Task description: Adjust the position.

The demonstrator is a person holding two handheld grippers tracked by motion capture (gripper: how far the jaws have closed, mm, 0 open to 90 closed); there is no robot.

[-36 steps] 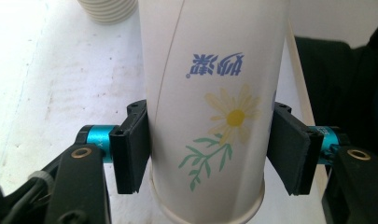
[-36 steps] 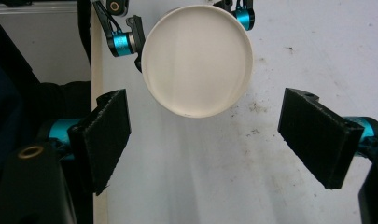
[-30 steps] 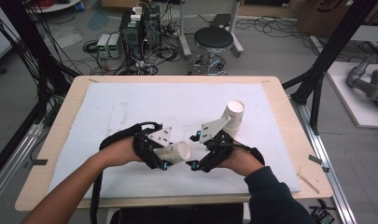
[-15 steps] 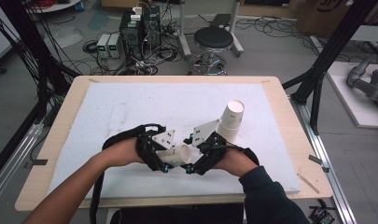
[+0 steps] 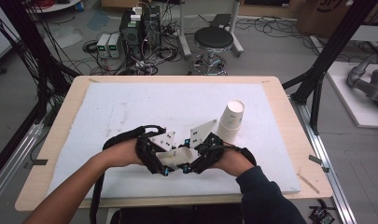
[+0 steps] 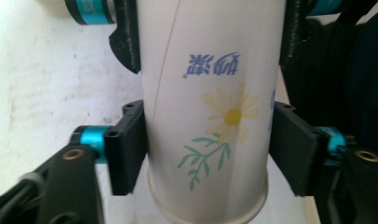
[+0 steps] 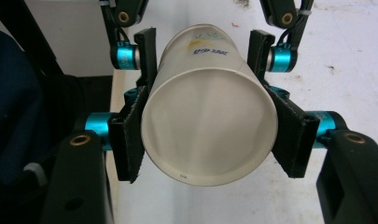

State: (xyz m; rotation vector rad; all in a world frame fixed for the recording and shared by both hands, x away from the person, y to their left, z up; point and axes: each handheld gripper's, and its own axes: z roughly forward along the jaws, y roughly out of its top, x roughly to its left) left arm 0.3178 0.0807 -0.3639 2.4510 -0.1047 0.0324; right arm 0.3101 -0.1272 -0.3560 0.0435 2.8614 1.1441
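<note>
White foam board [image 5: 130,112] on wood table; paper cup [image 5: 177,156] lies sideways at lower centre between both hands. Right gripper [image 7: 210,140] just closed, pinching its rim end; left gripper [image 6: 207,154] just opening, jaws loose beside it. Cup stack [image 5: 231,119] upright at right

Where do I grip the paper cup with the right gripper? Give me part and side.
Grip the paper cup on its side wall just behind the base, coming in from the base end. It lies level with its closed bottom facing the right gripper, and that bottom likely stiffens the wall. The jaws have just closed there, cup between them.
</note>
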